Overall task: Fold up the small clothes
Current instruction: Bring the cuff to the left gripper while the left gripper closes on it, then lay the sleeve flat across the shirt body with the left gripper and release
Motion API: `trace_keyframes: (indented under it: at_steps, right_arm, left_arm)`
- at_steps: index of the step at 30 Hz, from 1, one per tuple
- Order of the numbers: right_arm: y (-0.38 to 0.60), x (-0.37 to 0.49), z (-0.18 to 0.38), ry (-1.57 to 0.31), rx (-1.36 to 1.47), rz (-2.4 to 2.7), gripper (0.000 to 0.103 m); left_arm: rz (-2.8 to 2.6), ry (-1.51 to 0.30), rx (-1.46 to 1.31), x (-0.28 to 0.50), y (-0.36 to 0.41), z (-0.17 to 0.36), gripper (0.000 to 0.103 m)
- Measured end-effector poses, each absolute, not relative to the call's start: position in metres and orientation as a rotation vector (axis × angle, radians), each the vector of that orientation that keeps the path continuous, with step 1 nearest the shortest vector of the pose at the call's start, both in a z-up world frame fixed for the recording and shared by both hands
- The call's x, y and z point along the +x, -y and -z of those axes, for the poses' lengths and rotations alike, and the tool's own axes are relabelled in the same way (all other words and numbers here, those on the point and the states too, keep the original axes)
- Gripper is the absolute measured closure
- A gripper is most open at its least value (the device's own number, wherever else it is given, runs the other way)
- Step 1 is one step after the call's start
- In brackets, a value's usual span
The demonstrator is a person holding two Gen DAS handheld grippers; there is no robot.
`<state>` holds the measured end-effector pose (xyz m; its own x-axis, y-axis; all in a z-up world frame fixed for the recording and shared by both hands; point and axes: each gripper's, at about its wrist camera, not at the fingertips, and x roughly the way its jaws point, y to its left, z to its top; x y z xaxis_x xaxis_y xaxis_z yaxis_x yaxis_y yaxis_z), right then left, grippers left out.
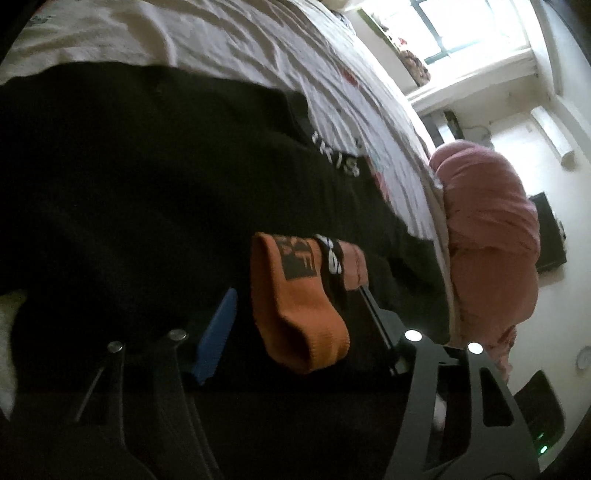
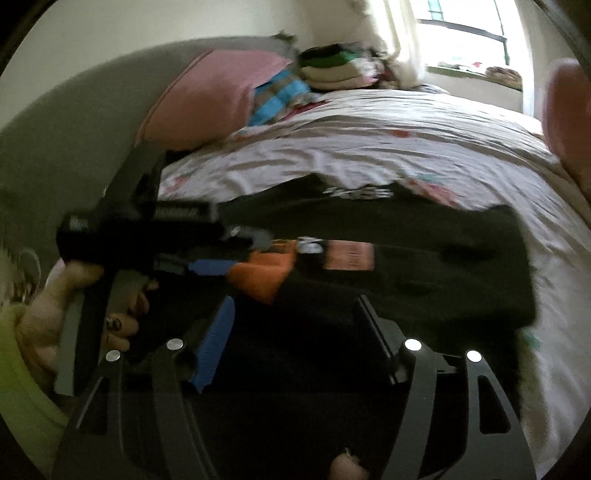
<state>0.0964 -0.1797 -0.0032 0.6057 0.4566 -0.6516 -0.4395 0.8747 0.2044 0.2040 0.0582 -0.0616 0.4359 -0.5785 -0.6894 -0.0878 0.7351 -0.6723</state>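
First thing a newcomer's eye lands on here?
The orange sock, folded over between the left gripper fingers, bright against the black garment spread on the bed. Next, the pink bundle at the bed's edge, and the window glaring beyond it.

Left claw (image 1: 295, 295) has the folded sock (image 1: 299, 306) between its fingers, sock lying on the dark garment (image 1: 147, 184). Garment is spread on the bed (image 1: 258, 48), running ahead and left of the claw. Bundled quilt (image 1: 491, 229) sits right of it at bed edge. From the right claw (image 2: 295, 314), sock and left claw lie ahead-left; pillow (image 2: 207, 96) and clothes stack (image 2: 332, 66) are far ahead.
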Motion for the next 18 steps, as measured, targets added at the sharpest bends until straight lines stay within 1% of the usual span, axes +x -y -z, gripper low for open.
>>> trace_keyframes:
  at_steps: [1,3,4,5,9,13,18]
  right_arm:
    - [0.189,0.096,0.001,-0.757,0.037,-0.496,0.038]
    - [0.209,0.095,-0.003,-0.750,0.072,-0.452,0.038]
    - [0.218,0.095,-0.004,-0.748,0.087,-0.433,0.038]
    - [0.226,0.095,-0.006,-0.745,0.100,-0.412,0.038]
    - [0.247,0.098,-0.008,-0.735,0.113,-0.352,0.038]
    - [0.255,0.099,-0.009,-0.727,0.110,-0.318,0.038]
    - [0.254,0.104,-0.008,-0.731,0.111,-0.303,0.038]
  left_arm:
    - [0.341,-1.096,-0.701,0.204,-0.054,0.063,0.047]
    - [0.331,-1.085,-0.668,0.204,-0.049,0.063,0.059]
    - [0.324,-1.073,-0.641,0.203,-0.045,0.062,0.078]
    - [0.330,-1.066,-0.627,0.203,-0.043,0.062,0.095]
    - [0.384,-0.982,-0.561,0.199,-0.033,0.038,0.097]
    - [0.403,-0.852,-0.474,0.189,-0.033,-0.005,0.097]
    - [0.368,-0.782,-0.436,0.180,-0.048,-0.031,0.098]
